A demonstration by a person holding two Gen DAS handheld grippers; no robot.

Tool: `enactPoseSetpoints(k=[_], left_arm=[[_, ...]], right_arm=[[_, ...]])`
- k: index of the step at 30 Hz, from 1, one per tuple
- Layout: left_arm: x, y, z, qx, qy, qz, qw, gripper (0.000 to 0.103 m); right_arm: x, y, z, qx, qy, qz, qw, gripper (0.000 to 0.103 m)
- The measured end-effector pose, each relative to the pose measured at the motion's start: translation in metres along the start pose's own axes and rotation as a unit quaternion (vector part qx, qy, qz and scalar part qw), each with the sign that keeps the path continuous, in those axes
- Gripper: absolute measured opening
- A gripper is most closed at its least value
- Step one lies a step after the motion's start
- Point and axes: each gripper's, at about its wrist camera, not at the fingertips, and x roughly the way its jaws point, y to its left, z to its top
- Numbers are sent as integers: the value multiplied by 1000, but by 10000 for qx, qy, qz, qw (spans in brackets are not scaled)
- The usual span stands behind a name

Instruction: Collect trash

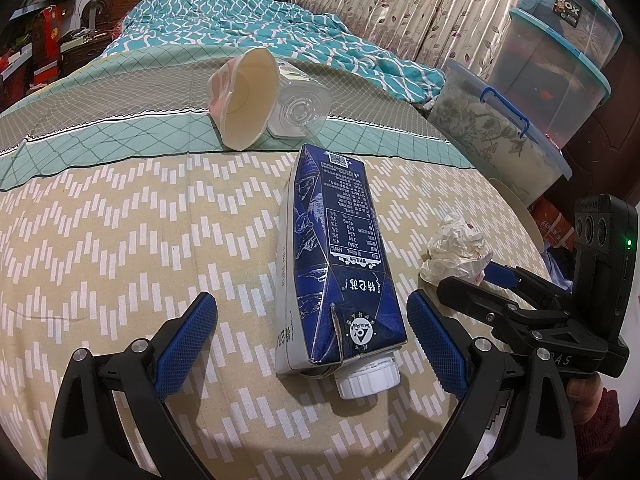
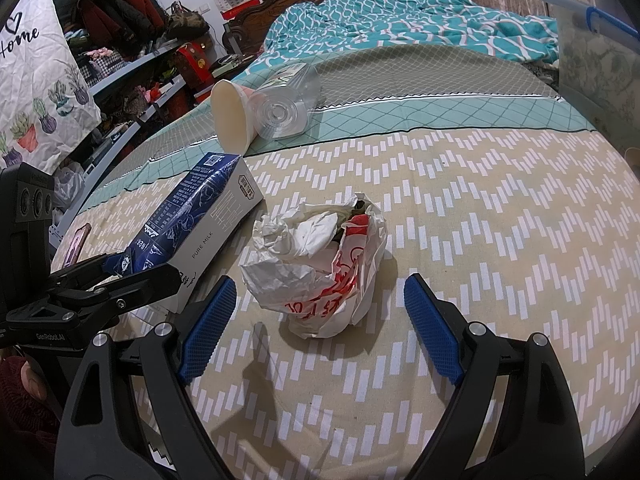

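Left wrist view: the left gripper hangs over the bed sheet with its jaws spread wide, the blue pads on either side of the milk carton and clear of it, nothing grasped
Milk carton: lying flat at centre, white cap toward 6 o'clock, far end toward 12
Paper cup: on its side at 12 o'clock beyond the carton, mouth facing the camera
Clear plastic cup: also on its side, touching the paper cup at about 1 o'clock
Right wrist view: the right gripper is released too, pads well apart on both sides of the crumpled wrapper, not pressing it
Crumpled wrapper: white paper with red print, at centre, carton just beside it at 10 o'clock
Bin or bag: none visible in either view
Done so far: apparently nothing; all four pieces lie loose on the bed
Left to do: judged from this, closing on carton and wrapper, then the two cups, and carrying all to a bin
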Motion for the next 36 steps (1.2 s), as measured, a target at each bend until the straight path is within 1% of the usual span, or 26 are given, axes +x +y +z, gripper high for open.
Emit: enactPoseSetpoints(k=[9,15,36], left_arm=[[0,0,0,0,2,1,10000,92],[0,1,0,4,1,5,10000,91],[0,1,0,-6,2,0,10000,92]], right_arm=[[0,0,0,4,-2,-3,10000,85],[0,0,0,0,-1,-2,10000,83],[0,0,0,0,-3,-4,10000,82]])
